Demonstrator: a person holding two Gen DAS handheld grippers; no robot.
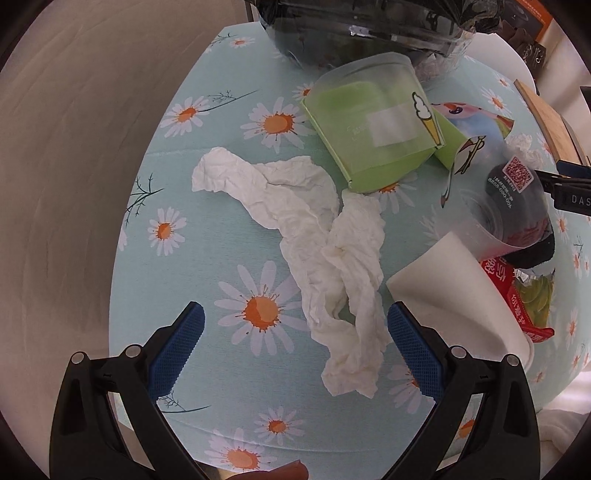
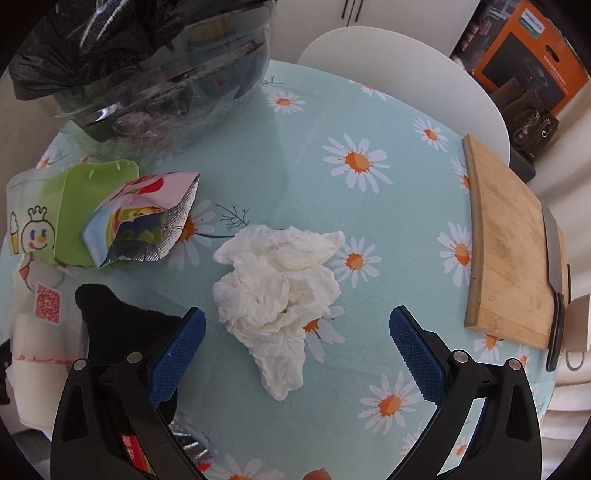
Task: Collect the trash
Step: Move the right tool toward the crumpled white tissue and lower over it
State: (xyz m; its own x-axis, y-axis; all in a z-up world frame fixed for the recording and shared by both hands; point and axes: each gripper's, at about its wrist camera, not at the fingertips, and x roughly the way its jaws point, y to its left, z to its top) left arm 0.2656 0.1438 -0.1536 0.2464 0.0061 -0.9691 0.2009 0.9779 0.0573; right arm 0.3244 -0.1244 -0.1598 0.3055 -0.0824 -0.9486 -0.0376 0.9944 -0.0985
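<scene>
A long crumpled white tissue (image 1: 314, 236) lies on the daisy tablecloth, its near end between my open left gripper (image 1: 295, 347) fingers. Behind it lie a green box (image 1: 373, 147) under a clear plastic cup, a colourful wrapper (image 1: 476, 125), another clear cup (image 1: 506, 206), a red packet (image 1: 517, 295) and a white napkin (image 1: 461, 288). In the right wrist view another crumpled tissue (image 2: 277, 288) lies just ahead of my open right gripper (image 2: 295, 347). A bin lined with a black bag (image 2: 147, 62) stands at the far left; it also shows in the left wrist view (image 1: 362, 26).
A wooden cutting board (image 2: 513, 254) with a knife (image 2: 556, 288) lies at the right edge. A foil wrapper (image 2: 144, 221), green box (image 2: 77, 210), printed cup (image 2: 33, 229) and a black cloth (image 2: 114, 314) lie left. A white chair (image 2: 399, 77) stands behind the table.
</scene>
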